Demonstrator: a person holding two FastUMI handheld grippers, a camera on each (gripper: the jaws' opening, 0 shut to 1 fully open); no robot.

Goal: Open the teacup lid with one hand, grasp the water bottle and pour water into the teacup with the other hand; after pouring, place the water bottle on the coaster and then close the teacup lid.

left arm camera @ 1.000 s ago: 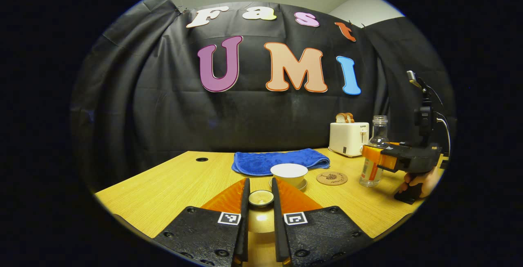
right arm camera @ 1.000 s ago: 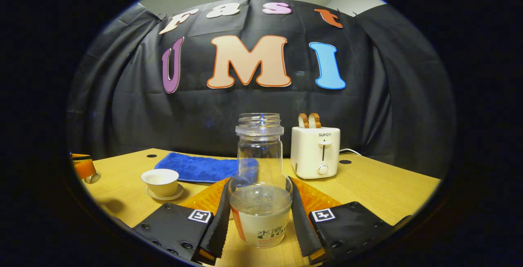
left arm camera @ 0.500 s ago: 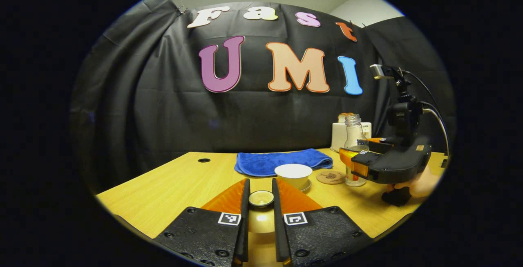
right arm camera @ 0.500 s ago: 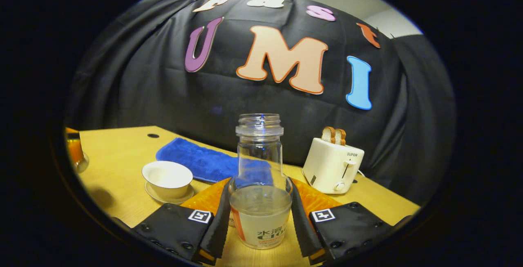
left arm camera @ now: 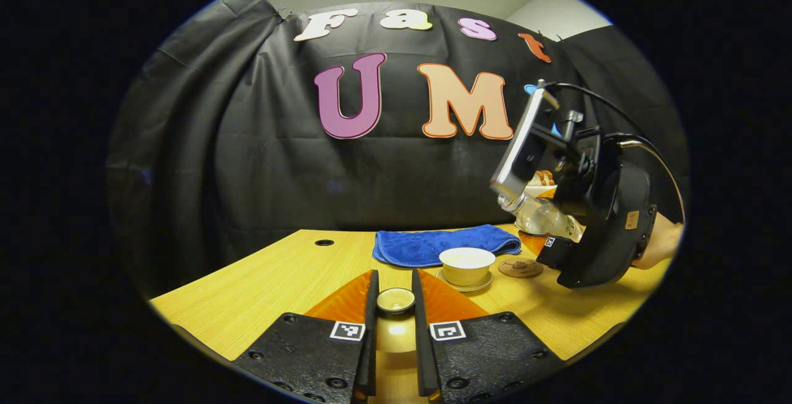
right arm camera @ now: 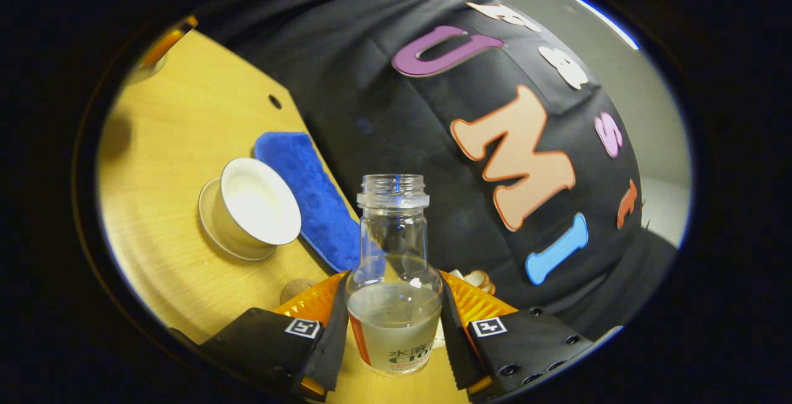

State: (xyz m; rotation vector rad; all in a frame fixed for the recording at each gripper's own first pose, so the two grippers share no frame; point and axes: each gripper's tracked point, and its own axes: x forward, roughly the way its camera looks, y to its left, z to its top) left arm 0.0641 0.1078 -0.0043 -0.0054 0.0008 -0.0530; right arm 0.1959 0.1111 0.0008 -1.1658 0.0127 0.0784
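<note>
Clear water could splash onto the table [left arm camera: 260, 280] if the right gripper [right arm camera: 391, 317], clamped on the tilted bottle [right arm camera: 393, 280] above and beside the open cup [right arm camera: 252, 206], tips early, while the left gripper [left arm camera: 395, 305] pinches the lid [left arm camera: 395, 299].

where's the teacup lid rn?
In the left gripper view, the teacup lid is clamped between the left gripper fingers, held over the table, front-left of the open teacup.
</note>
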